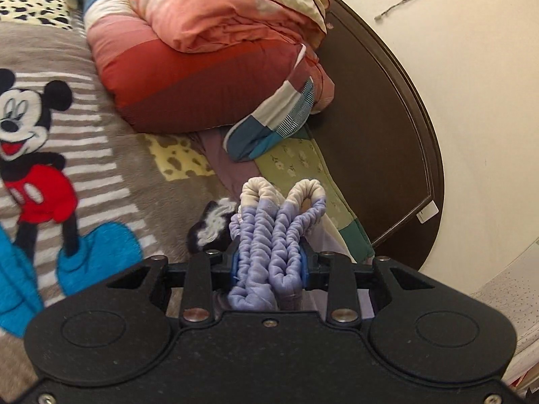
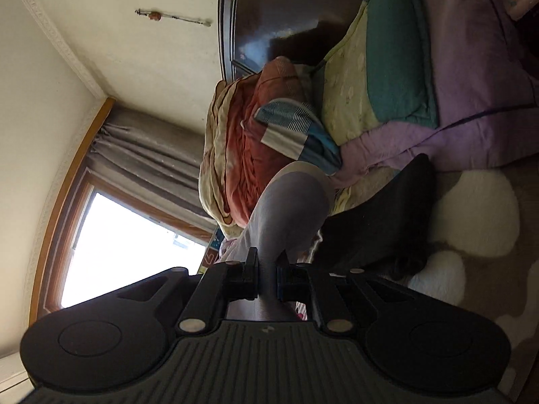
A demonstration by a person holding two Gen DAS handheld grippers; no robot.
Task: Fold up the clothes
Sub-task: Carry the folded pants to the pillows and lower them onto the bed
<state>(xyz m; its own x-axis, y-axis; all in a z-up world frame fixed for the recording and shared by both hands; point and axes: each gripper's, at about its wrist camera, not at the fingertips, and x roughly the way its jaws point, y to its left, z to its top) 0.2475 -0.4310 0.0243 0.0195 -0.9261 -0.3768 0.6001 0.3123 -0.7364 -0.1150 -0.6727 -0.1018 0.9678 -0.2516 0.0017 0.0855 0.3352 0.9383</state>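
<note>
A lavender garment (image 1: 273,235) with cream elastic trim is bunched in thick gathered folds between the blue-padded fingers of my left gripper (image 1: 269,264), which is shut on it above the bed. In the right wrist view, rolled sideways, my right gripper (image 2: 267,277) is shut on a smooth stretch of the same lavender garment (image 2: 289,208), which rises taut away from the fingers. A black and white fluffy item (image 1: 212,224) lies just beyond the left fingers.
A Mickey Mouse blanket (image 1: 67,155) covers the bed at left. Folded red and pink quilts (image 1: 202,60) are stacked ahead against the dark wooden headboard (image 1: 380,128). A patchwork pillow (image 2: 380,77), a purple cover (image 2: 471,84), a black cloth (image 2: 380,215), and a curtained window (image 2: 128,242) show in the right view.
</note>
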